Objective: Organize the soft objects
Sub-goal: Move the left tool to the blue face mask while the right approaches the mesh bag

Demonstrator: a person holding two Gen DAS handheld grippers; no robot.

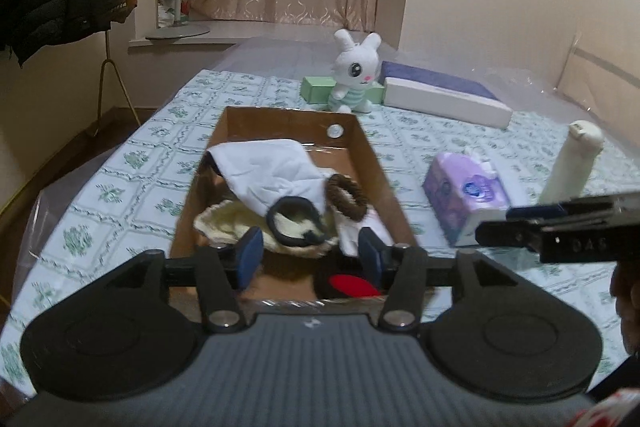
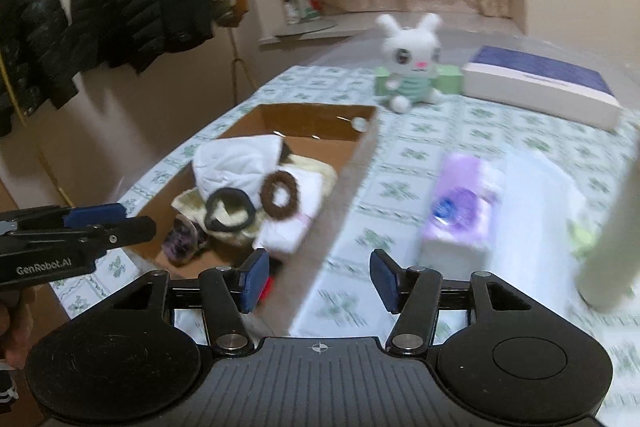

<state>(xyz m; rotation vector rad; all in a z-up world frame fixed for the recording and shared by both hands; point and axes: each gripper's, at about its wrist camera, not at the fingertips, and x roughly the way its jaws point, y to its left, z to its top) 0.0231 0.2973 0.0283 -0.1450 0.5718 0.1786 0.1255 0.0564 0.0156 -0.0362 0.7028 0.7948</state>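
Left hand-held gripper (image 1: 307, 259) hangs over the near end of the cardboard box (image 1: 370, 155), jaws spread with nothing between the blue pads. Directly ahead of it in the box lie a white cloth (image 1: 268, 163), a black hair band (image 1: 294, 221) on a cream fuzzy item (image 1: 218, 223), and a brown scrunchie (image 1: 347, 195); a red-and-black item (image 1: 348, 285) sits just below the pads. Right hand-held gripper (image 2: 316, 281), also spread and empty, is over the box's right wall, with the purple tissue pack (image 2: 460, 215) ahead to its right on the patterned bed cover (image 2: 400, 163). Beyond the box, well apart from both grippers, a white plush rabbit (image 1: 354, 75) sits upright against green boxes (image 1: 318, 89).
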